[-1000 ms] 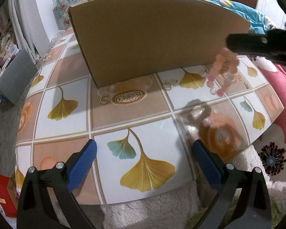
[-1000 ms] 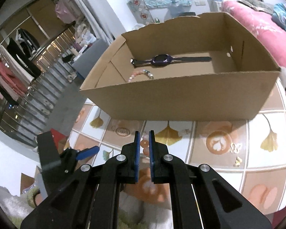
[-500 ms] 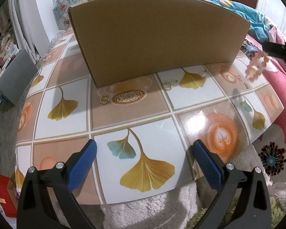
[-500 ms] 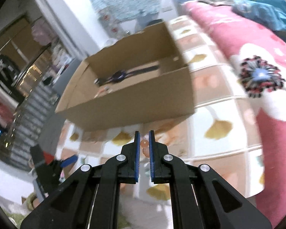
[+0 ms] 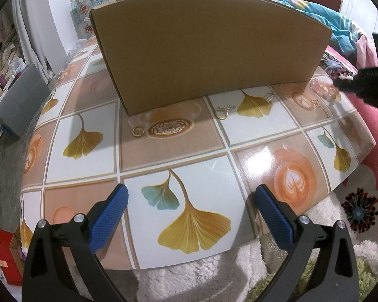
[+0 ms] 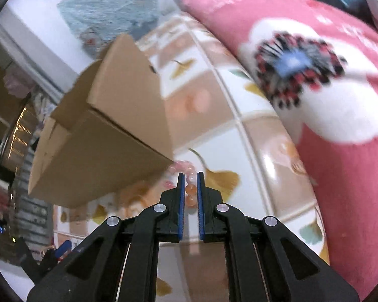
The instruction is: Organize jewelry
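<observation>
Right gripper (image 6: 189, 176) swung from box (image 5: 209, 50) front to its right corner, clenched on bead bracelet (image 6: 189, 188), left gripper (image 5: 189, 201) spread wide, unmoved

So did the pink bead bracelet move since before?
Yes. In the left wrist view, the bracelet went rightward and down, past the cardboard box's right end.

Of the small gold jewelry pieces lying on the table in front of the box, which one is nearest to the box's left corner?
The plain gold ring. It lies just below the cardboard box corner, beside the round brown pattern; the other pieces lie further right.
</observation>
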